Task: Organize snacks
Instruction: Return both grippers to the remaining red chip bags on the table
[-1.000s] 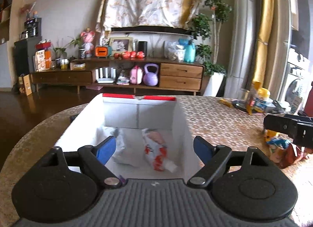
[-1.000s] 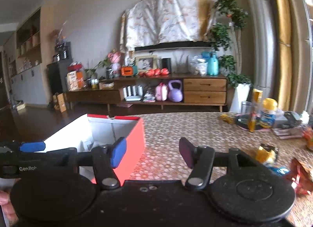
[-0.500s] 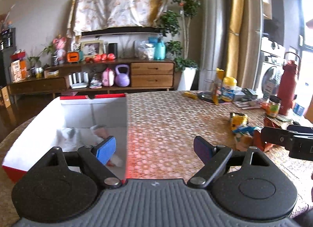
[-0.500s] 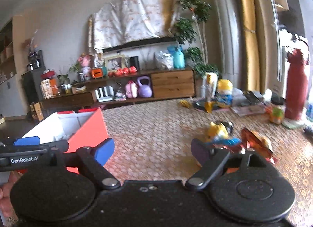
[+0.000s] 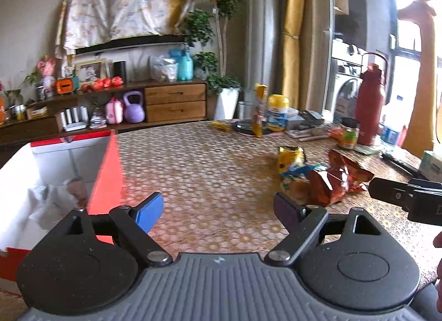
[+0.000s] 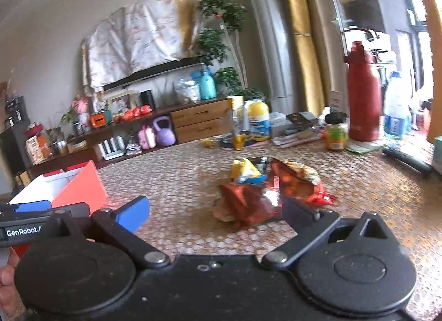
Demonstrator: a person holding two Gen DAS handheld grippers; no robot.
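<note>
Snack packets [image 6: 265, 191] lie heaped on the patterned tablecloth [image 5: 210, 171] — a red foil bag [image 6: 279, 196] over yellow and blue ones, well apart from the red-and-white box [image 5: 106, 180] at left, which already holds a pale packet [image 5: 55, 196]. Right gripper [image 6: 214, 212] faces the heap, jaws opening with nothing between them, likely readying a wide grab. Left gripper [image 5: 218, 209] hangs wide and empty between box and heap, presumably for its own pick.

A red flask [image 6: 362, 91] stands near a small jar [image 6: 335, 131] on the table [image 6: 179, 166].
</note>
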